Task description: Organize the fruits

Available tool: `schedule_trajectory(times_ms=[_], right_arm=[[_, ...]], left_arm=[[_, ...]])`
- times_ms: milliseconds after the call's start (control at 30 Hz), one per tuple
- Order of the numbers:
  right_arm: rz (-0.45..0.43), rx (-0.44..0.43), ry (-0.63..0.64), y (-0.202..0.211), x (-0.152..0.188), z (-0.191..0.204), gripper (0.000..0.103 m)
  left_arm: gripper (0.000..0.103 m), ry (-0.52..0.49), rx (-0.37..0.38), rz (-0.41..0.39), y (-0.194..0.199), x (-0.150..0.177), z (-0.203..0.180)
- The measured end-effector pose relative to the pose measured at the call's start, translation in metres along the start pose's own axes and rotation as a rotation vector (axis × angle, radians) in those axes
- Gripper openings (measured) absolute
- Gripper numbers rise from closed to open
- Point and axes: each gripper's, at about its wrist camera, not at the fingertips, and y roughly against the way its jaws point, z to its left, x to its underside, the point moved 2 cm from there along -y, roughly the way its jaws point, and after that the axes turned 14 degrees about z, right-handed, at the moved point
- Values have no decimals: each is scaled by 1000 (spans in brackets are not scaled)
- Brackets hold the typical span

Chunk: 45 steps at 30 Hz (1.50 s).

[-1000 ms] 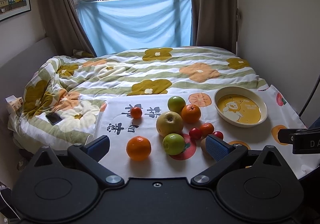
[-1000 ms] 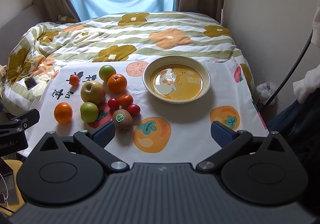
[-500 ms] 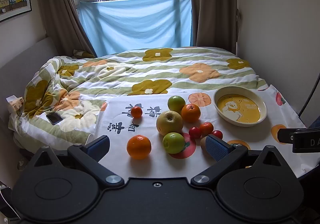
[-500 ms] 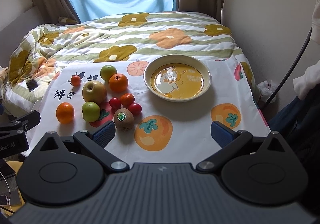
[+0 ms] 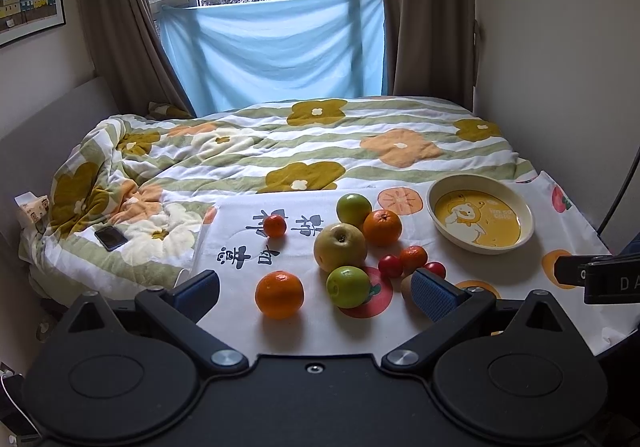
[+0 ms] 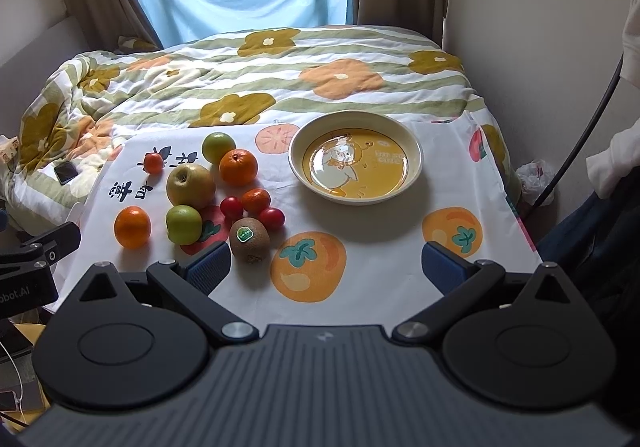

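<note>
Yellow inside, the empty bowl (image 6: 355,163) sits on a white cloth (image 6: 380,267) spread over the bed (image 6: 280,79), well apart from the fruit on its left. The fruit lie close together: a big apple (image 6: 191,185), two green apples (image 6: 184,224), oranges (image 6: 132,227), small red tomatoes (image 6: 271,217) and a brown kiwi (image 6: 249,234). The kiwi lies nearest the right gripper (image 6: 326,265), its long side pointing at the bowl and its sticker facing up. Nothing stands between the kiwi and the bowl. A phone (image 5: 111,238) rests on the blanket. The left gripper (image 5: 316,289) hangs above an orange and a green apple. Both pairs of fingers are spread wide and hold nothing
</note>
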Motion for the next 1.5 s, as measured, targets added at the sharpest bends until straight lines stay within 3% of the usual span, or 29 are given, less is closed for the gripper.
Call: schedule_trajectory(times_ms=[900,1167,1233,1400,1500], right_arm=[[7,10,1,5,-4,0,103],[-58,-10,84,3,-6,0,103],[-84,-7,115,-3,-6,-2,103],[-38,-43,179,-32,-5,2,103],[-5,-98,169,-50,-1,9,103]], left_arm=[[103,-33,-31,-20,9,0,-9],[103,-25,-55,-5,10,-4,-7],[103,-22,-80,-3,7,-2,-5],[103,-45,-161,-19,-8,12,2],[103,-61,-161,-13,-23,17,13]])
